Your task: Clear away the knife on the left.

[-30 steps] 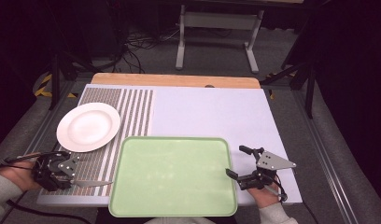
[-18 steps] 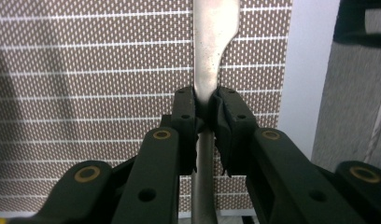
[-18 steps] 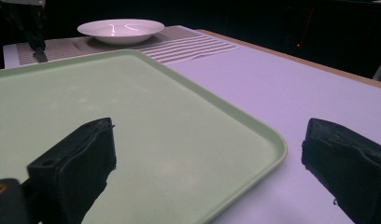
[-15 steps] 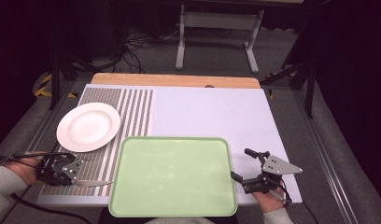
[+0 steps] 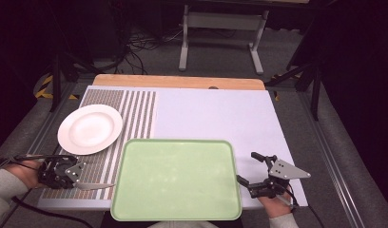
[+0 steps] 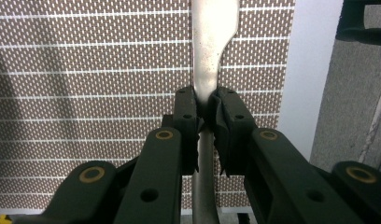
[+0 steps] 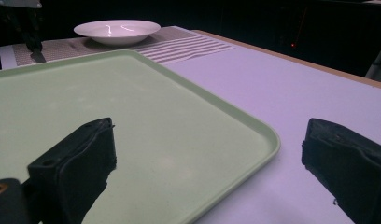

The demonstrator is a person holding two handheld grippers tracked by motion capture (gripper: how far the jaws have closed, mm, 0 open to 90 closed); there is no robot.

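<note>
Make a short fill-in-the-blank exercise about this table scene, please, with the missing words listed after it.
1. The left gripper has its jaws shut on a metal ____.
2. The white plate rests on the ____ mat.
3. The right gripper has its jaws ____, beside the tray.
4. The colour of the tray is ____.

Missing words: knife; striped; open; green

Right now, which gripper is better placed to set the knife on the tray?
Left. The left gripper is shut on the knife, beside the tray's left edge. The right gripper is open, holding nothing.
</note>
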